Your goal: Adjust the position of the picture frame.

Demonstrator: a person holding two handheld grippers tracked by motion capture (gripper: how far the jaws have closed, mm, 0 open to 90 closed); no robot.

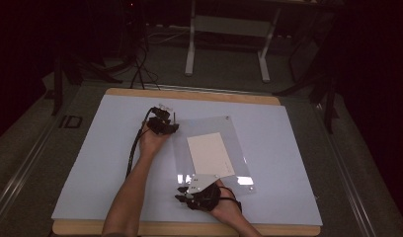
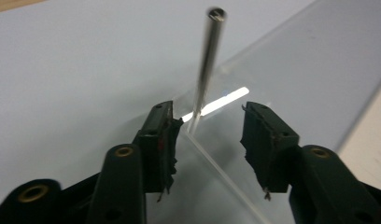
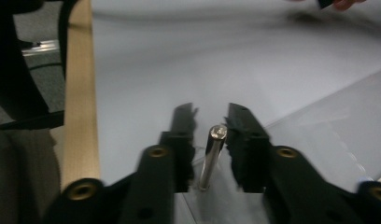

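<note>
Claws both stand parted around upright metal pins at opposite corners of the clear acrylic sheet [image 1: 212,148] on the worktop [image 1: 91,163]: left claw [image 2: 209,135] beside its pin [image 2: 205,70], right claw [image 3: 211,135] astride its pin [image 3: 212,156], neither pinching, probably just seated.

1. A pale blue-white sheet [image 1: 91,148] covers nearly all of the bench [image 1: 189,95], whose wooden edge shows along the far and near sides.
2. Beyond the bench's far edge stands a white metal frame [image 1: 229,29] with two legs on a grey floor [image 1: 224,74].
3. Left of that frame, black cables [image 1: 139,64] run across the floor towards the bench.
4. Dark stand legs [image 1: 328,98] rise by the bench's far right corner.
</note>
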